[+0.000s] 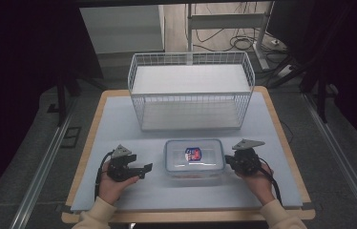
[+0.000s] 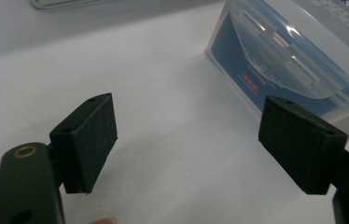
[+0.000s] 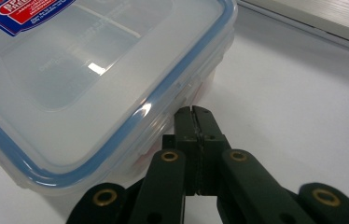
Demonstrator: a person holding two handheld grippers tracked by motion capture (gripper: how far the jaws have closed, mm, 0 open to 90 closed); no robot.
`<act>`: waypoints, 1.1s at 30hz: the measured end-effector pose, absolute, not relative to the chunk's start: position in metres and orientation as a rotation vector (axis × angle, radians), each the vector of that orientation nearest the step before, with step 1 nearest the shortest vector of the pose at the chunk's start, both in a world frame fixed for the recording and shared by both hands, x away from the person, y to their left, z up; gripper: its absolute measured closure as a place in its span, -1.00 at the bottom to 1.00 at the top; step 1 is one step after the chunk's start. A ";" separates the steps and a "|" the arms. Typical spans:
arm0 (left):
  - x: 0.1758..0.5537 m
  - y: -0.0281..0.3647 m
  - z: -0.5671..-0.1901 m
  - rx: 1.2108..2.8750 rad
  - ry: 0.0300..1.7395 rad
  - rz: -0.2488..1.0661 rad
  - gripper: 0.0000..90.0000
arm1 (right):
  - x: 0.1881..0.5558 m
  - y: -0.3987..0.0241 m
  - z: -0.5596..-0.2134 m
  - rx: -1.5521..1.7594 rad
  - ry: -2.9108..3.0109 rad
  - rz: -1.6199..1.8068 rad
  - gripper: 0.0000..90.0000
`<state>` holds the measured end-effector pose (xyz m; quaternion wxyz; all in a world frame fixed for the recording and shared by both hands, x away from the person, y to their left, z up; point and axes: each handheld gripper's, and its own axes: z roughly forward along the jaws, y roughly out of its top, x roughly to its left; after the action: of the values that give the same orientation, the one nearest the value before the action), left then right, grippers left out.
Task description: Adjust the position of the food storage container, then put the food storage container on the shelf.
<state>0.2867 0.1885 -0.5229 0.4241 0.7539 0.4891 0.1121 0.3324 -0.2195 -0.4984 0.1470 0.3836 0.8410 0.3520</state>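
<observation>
Here the lidded plastic container [image 1: 194,156] is seen resting on the near half of the table [image 1: 119,200], centred between the two hands, with its long axis running left to right and the white wire basket [image 1: 191,90] standing just beyond its far side. The right gripper [image 1: 230,161] is held with its jaws pressed together and nothing between them; in the right gripper view its tip [image 3: 195,112] lies against, or just short of, the container's right-hand end wall, below the blue-rimmed lid [image 3: 93,84], and contact cannot be told for certain. The left gripper [image 1: 144,171] is held with its jaws wide apart and empty, pointing rightward toward the container's left end, from which it is separated by a clear strip of table. The right gripper is therefore judged the nearer of the two. In the left gripper view the latch flap [image 2: 284,60] on the container's end lies ahead and to the right of the open pads [image 2: 91,142].
</observation>
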 end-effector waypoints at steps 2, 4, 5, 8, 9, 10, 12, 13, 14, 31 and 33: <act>0.287 0.189 -0.523 1.884 1.226 0.280 -0.58 | 0.333 -0.218 -0.499 1.099 2.421 1.017 1.00; 0.287 0.190 -0.523 1.883 1.226 0.281 -0.58 | 0.333 -0.217 -0.499 1.100 2.420 1.024 1.00; 0.288 0.190 -0.523 1.883 1.227 0.283 -0.58 | 0.333 -0.217 -0.499 1.100 2.421 1.025 1.00; 0.288 0.192 -0.523 1.871 1.233 0.281 -0.58 | 0.333 -0.221 -0.498 1.111 2.404 1.061 1.00; 0.288 0.192 -0.523 1.867 1.234 0.281 -0.58 | 0.333 -0.223 -0.497 1.118 2.389 1.070 1.00; 0.288 0.193 -0.523 1.865 1.232 0.282 -0.57 | 0.333 -0.226 -0.495 1.118 2.381 1.075 1.00; 0.287 0.193 -0.522 1.856 1.232 0.279 -0.57 | 0.332 -0.234 -0.491 1.138 2.356 1.108 1.00; 0.286 0.193 -0.521 1.849 1.233 0.275 -0.58 | 0.331 -0.236 -0.490 1.142 2.347 1.118 1.00; 0.286 0.193 -0.520 1.847 1.233 0.274 -0.58 | 0.329 -0.241 -0.488 1.145 2.334 1.137 1.00; 0.283 0.198 -0.503 1.772 1.227 0.228 -0.58 | 0.318 -0.273 -0.481 1.164 2.312 1.364 0.49; 0.284 0.198 -0.501 1.762 1.228 0.208 -0.58 | 0.318 -0.274 -0.481 1.179 2.290 1.393 0.18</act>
<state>0.2841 0.1978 -0.5008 0.4725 0.7196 0.5016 0.0851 0.3176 -0.2742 -0.4814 0.1064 0.4004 0.7776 0.4729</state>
